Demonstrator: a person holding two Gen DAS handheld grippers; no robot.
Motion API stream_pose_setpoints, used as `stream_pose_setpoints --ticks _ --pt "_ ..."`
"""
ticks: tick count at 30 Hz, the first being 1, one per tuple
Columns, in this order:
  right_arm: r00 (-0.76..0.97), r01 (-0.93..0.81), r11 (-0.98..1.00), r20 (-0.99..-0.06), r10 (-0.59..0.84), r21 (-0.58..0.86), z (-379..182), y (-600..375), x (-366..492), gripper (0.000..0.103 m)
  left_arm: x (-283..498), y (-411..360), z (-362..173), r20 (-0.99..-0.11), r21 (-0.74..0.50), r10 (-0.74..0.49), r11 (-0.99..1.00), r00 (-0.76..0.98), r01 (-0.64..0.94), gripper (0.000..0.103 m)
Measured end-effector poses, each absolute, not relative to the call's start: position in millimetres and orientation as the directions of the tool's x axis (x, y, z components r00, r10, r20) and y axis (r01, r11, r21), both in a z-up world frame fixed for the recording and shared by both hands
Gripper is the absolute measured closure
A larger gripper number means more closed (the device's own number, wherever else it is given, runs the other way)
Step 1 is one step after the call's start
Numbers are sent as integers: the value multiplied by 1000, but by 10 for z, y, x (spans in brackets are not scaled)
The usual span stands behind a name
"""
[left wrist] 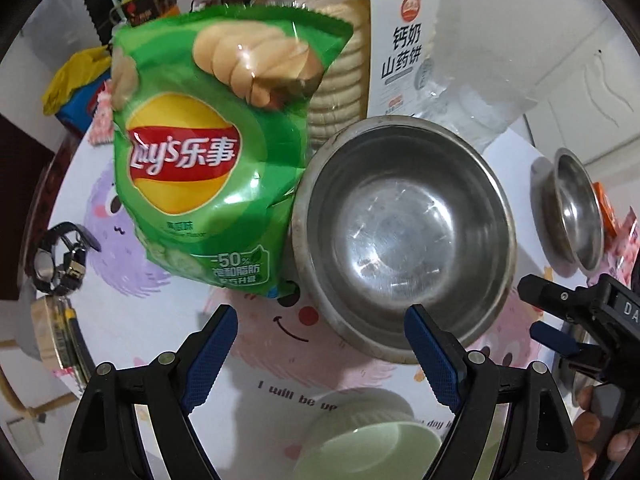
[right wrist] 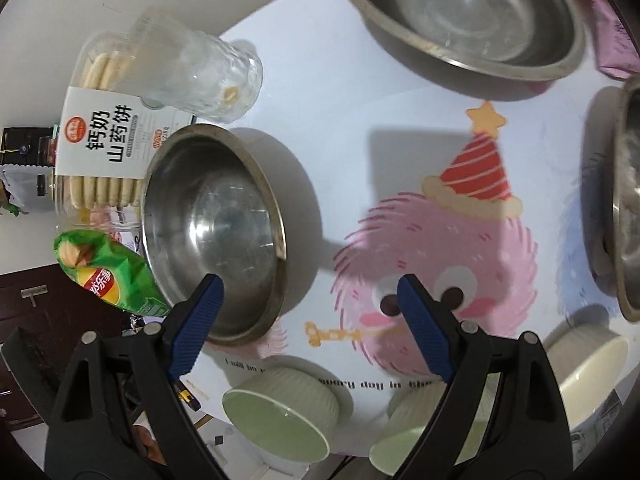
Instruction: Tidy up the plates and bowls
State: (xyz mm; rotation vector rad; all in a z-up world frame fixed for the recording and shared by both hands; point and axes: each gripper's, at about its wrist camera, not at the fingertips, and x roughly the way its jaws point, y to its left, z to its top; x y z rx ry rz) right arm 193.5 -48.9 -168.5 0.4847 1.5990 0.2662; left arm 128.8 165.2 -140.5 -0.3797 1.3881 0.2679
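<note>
Cartoon tablecloth (right wrist: 360, 80) | left gripper (left wrist: 320, 344) fingers spread, empty | right gripper (right wrist: 310, 320) fingers spread, empty, above steel bowl (right wrist: 216, 232)

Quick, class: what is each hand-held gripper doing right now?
Left hand-held gripper: open, holding nothing.
Right hand-held gripper: open, holding nothing.

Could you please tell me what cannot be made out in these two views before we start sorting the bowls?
- Left wrist view: the green bowl is blurred and cut off by the bottom edge.
- Right wrist view: the steel bowl at the right edge is cut off; its contents are unclear.
- Right wrist view: the second green bowl is partly hidden behind the right tool.
</note>
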Motion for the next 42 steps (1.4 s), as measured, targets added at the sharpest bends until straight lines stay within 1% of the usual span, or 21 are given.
stream_pose_setpoints --ticks 7,14,17,18,19,20,21,22,23,24,25,26,28,29,30,34,42 --pt "-73 151 883 -886 459 445 -1893 -449 2091 14 1445 1638 -1636 -990 -119 -76 893 116 -434 16" --pt "-92 142 887 -886 454 440 -1992 -406 2166 14 1519 1592 -1807 -994 -100 -70 890 82 -445 16" --pt "-93 119 892 -890 447 436 -2000 -364 2190 14 1539 1577 -1845 -994 -99 -72 888 77 -449 18" --pt "-93 112 895 -892 442 432 -2006 -351 2199 16 1546 1573 -1856 -995 -97 -71 888 74 -449 21" --pt "-95 109 896 -892 441 431 -2015 -344 2202 21 1549 1562 -1871 -995 -96 -73 888 69 -449 25" --pt "-99 106 894 -890 445 435 -2024 -331 2207 23 1555 1548 -1885 -995 -101 -80 887 65 -450 27" --pt "-108 102 895 -889 444 434 -2039 -312 2211 28 1554 1538 -1895 -994 -105 -85 886 65 -451 34" --pt "-113 97 896 -890 442 433 -2059 -269 2210 36 1578 1534 -1921 -994 -107 -88 886 65 -452 44" --pt "-118 90 897 -890 441 433 -2077 -238 2213 41 1580 1528 -1944 -994 -112 -93 885 65 -452 49" --pt "-130 77 899 -890 437 431 -2087 -208 2212 53 1582 1533 -1966 -992 -124 -106 883 67 -452 57" --pt "-139 63 902 -892 431 427 -2100 -165 2205 66 1579 1521 -1976 -992 -127 -109 882 66 -453 60" --pt "-144 54 903 -891 430 427 -2102 -142 2200 68 1567 1510 -1982 -992 -125 -105 884 67 -451 62" --pt "-148 34 899 -887 437 437 -2088 -97 2186 80 1551 1506 -1980 -993 -114 -91 889 72 -444 73" --pt "-144 21 898 -888 437 439 -2072 -73 2182 83 1536 1530 -1974 -993 -116 -92 887 77 -447 76" --pt "-141 8 898 -889 437 440 -2055 -47 2175 89 1525 1557 -1961 -993 -115 -86 885 84 -450 80" --pt "-131 -27 895 -889 438 445 -1976 27 2132 89 1514 1584 -1856 -990 -114 -67 885 120 -452 83" --pt "-86 -75 883 -885 457 463 -1748 31 2023 87 1501 1530 -1679 -985 -100 -25 895 173 -436 83"
